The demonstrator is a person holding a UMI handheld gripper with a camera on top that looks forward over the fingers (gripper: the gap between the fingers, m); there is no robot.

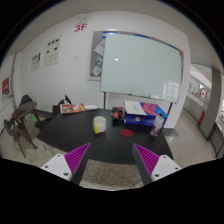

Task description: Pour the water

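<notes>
The gripper [110, 157] is held above the near edge of a dark surface [75, 135], its two fingers [76, 156] spread wide apart with nothing between them; the magenta pads show on their inner faces and the gap between them is bare. Well beyond the fingers, near the middle of the surface, stands a small pale yellow cup [99, 124]. It is upright, its long axis vertical and its mouth pointing up; whether it holds anything cannot be told from here. To the right of the cup, at the far right end of the surface, lies a cluster of things: a small reddish item [128, 130], a blue container [158, 124] and a flat white and pink box [142, 109], too small to name with certainty. At the far left of the surface lies a flat orange-and-dark object [71, 108], and a chair [20, 122] stands at the left side. On the wall behind hangs a large whiteboard [138, 68], with papers [51, 57] pinned on the wall to its left.
</notes>
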